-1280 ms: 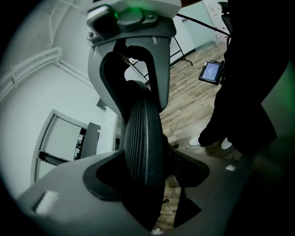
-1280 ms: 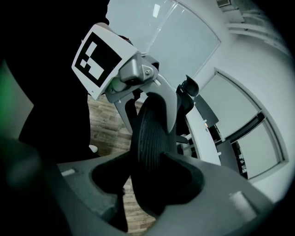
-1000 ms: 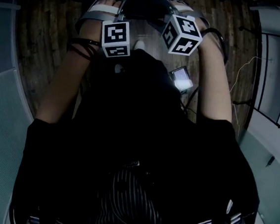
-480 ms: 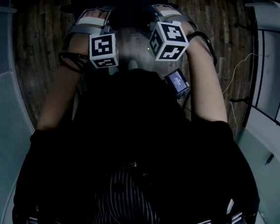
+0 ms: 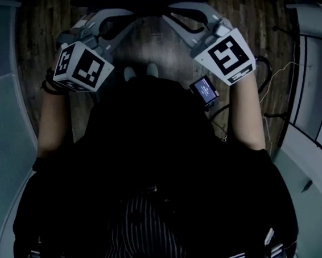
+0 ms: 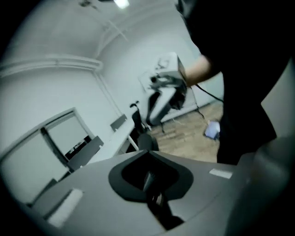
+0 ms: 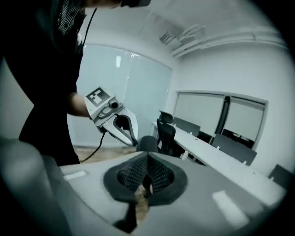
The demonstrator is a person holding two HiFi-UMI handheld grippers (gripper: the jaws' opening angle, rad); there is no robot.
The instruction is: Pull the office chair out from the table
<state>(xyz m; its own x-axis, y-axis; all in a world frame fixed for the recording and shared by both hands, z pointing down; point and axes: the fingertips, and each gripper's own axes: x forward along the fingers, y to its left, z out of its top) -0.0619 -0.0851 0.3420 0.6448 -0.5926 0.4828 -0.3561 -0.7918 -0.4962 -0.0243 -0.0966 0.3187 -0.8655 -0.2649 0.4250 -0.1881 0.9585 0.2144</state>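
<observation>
The wooden floor (image 5: 257, 27) around the person is open, which leaves a chair room to roll back. A glass partition (image 7: 133, 83) closes the room beyond it. The long white counter (image 7: 216, 159) runs away under the windows. The black office chair (image 7: 166, 131) stands at its near end, and I cannot tell from here whether it is drawn clear of the edge. A dark mass at the top edge of the head view may be a chair back, but it is too dim to name. Grey chair backs (image 7: 233, 147) line the counter's far long edge, apart from the black chair and out of its path.

The person holds both tools up in front of the body, apart from each other and touching nothing. The left gripper (image 6: 147, 174) has just been closing, and its jaws meet with nothing between them. The right gripper (image 7: 146, 175) has likewise just been closing and is clenched on air, with bare floor showing through the seam. I read this as hands held off the chair, not a grip on it.

A small lit device (image 5: 205, 90) and its cable hang at the person's waist, and they might snag on a chair drawn close
</observation>
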